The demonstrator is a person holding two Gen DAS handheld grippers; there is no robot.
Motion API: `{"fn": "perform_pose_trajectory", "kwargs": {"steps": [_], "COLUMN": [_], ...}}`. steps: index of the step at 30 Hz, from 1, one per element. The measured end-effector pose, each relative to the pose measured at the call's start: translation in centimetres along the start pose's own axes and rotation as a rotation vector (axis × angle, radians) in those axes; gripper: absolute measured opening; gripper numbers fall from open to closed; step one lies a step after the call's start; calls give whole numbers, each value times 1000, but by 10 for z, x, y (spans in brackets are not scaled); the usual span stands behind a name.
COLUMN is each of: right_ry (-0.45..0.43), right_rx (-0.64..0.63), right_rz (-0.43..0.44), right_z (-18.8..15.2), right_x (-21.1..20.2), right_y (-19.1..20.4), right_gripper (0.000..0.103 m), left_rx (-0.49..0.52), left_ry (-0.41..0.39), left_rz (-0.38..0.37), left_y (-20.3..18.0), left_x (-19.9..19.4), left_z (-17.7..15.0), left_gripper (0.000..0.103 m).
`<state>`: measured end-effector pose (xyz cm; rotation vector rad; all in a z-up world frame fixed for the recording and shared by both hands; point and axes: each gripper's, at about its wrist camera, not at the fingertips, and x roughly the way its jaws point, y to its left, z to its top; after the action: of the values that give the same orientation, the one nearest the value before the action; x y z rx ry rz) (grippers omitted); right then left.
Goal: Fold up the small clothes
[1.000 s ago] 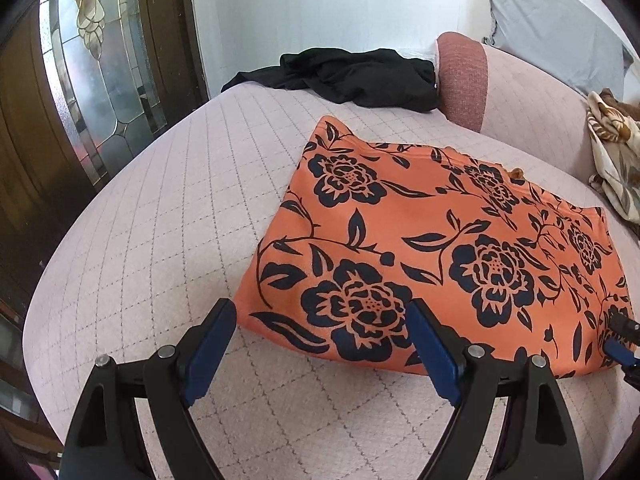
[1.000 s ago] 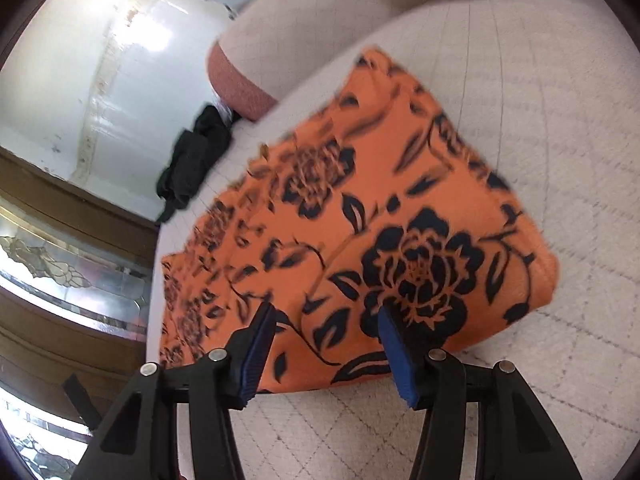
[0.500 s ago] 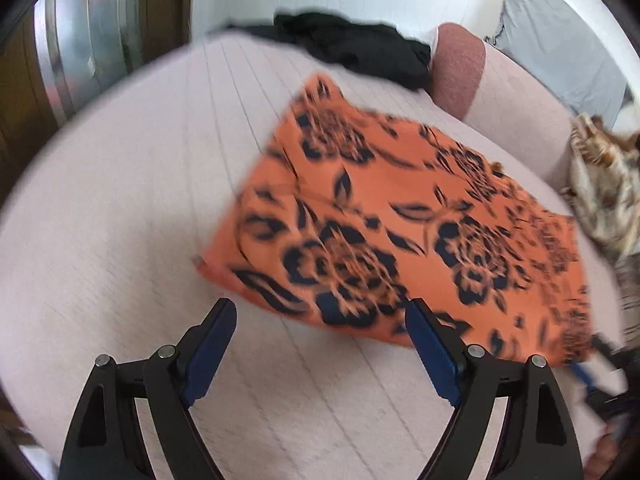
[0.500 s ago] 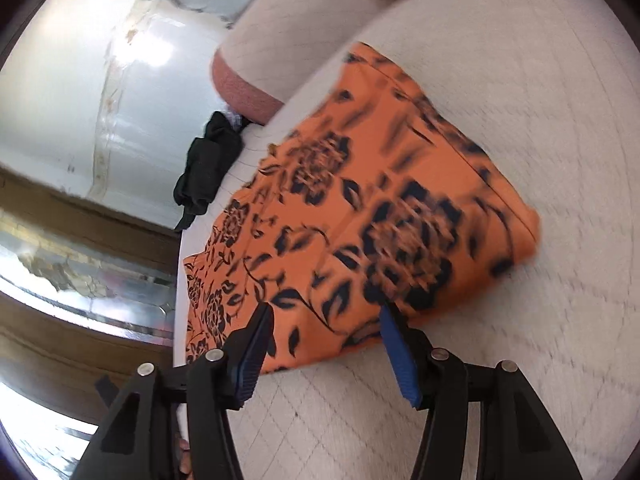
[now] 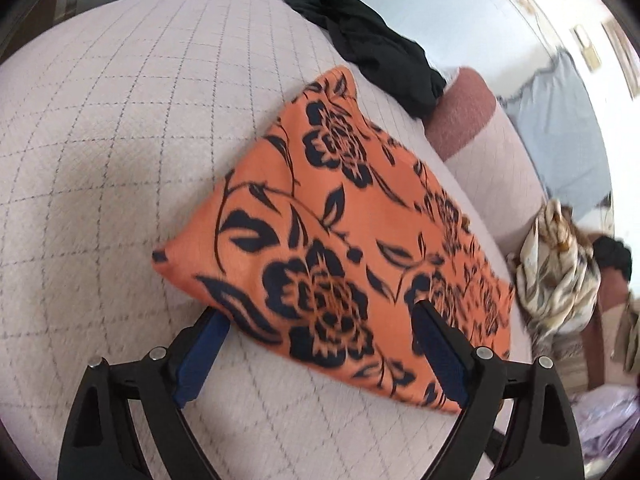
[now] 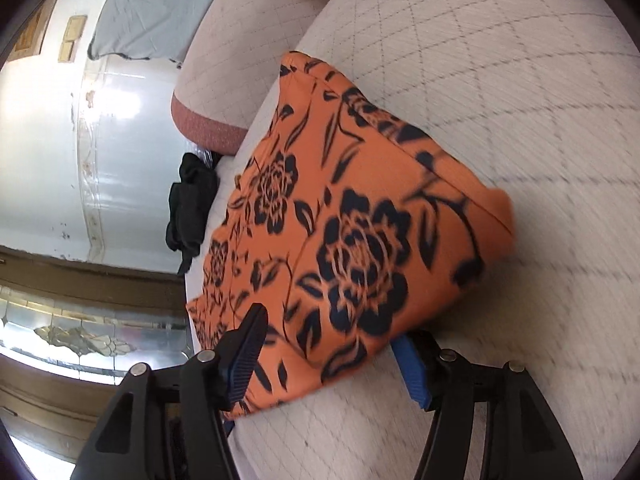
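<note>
The orange cloth (image 5: 340, 240) with its dark flower print lies folded on the quilted pink bed (image 5: 120, 140), running from 7 o'clock up toward 1 o'clock in the left wrist view. The left tongs (image 5: 320, 344) stand wide, one blue pad tucked under the cloth's near edge, the other over its top. In the right wrist view the cloth (image 6: 352, 232) fills the centre, and the right tongs (image 6: 332, 356) also gape wide, straddling its near edge in the same way. A black garment (image 5: 372, 44) sits at 12 o'clock beyond the cloth, beside a bolster (image 5: 464, 116). A cream scarf (image 5: 556, 264) lies heaped at 3 o'clock.
</note>
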<state>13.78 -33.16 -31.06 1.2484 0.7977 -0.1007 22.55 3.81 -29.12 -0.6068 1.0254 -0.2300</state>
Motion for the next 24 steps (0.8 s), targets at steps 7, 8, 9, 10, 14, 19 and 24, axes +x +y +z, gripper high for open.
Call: {"fn": "perform_pose_trajectory", "kwargs": {"steps": [7,8,9,10,14,19,24], "right_ry": [-60,-76,-93,-108,-114,-95,-93], "right_rx": [82,83,77,64,-9,55,39], "right_rz": [110,120,126,129,119,78,63], "right_z": [23,26,28,29,31,35,35], "right_x": [18,21,24,27,38,41,43], "right_y": [-4,-4,-2,1,18,4,7], "right_gripper": [66,66,66,66,64,24,24], "left_rx": [-88,-83,-74,-61,-28,-68,-60], "left_ry": [-92,-95,-98,-97,-98,-86,-95], "left_rz": [-34,-39,-53,-72,-32,1,-71], "left_y": [1,0,-3,-6,-7,2,-3], "left_x": [9,9,9,9,14,21,24], "left_z": [13,14,14,14,15,16,14], "left_gripper": [93,92,92,92,60,32,70]}}
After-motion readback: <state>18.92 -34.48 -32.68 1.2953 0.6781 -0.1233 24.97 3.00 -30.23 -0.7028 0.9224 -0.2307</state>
